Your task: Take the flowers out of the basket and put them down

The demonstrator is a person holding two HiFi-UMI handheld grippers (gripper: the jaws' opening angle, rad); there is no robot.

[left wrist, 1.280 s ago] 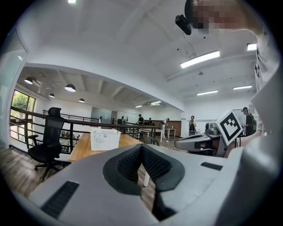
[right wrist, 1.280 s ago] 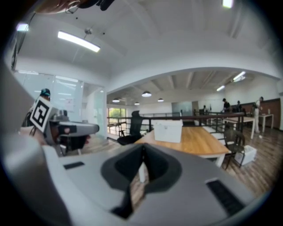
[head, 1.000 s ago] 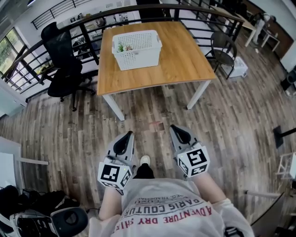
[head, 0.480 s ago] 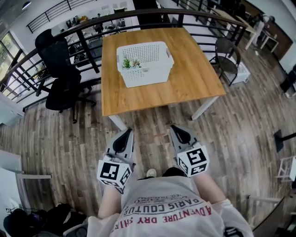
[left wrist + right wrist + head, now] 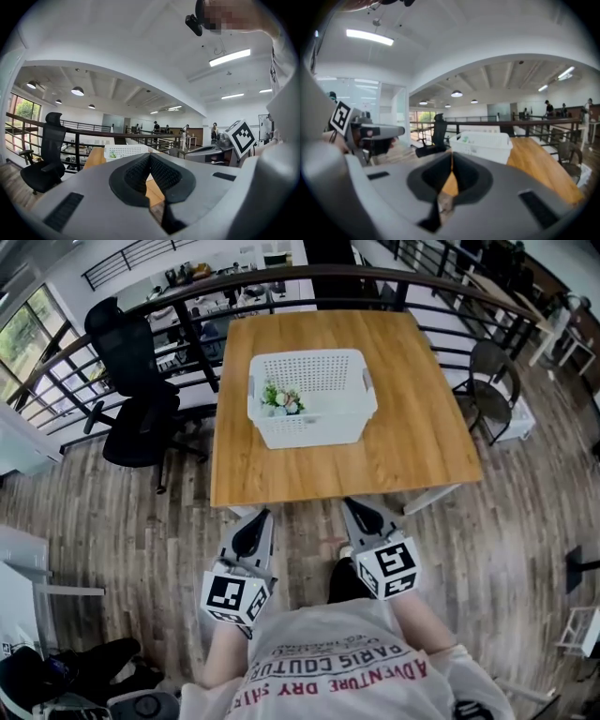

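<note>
A white perforated basket (image 5: 314,397) stands on the wooden table (image 5: 394,446). A small bunch of flowers (image 5: 283,399) with green leaves lies in its left end. My left gripper (image 5: 255,523) and right gripper (image 5: 356,510) are held side by side just short of the table's near edge, well back from the basket. Both are shut with nothing between the jaws. The left gripper view shows the basket (image 5: 125,151) beyond my shut left gripper (image 5: 149,156). In the right gripper view the basket (image 5: 480,145) sits past my shut right gripper (image 5: 452,156).
A black office chair (image 5: 136,395) stands left of the table and a dark metal chair (image 5: 492,381) to its right. A curved black railing (image 5: 309,277) runs behind the table. Wooden floor surrounds it. People stand far off in the left gripper view.
I have walked closer to the table. The table and basket have come nearer in the head view, and the grippers now reach its near edge. Both stay shut.
</note>
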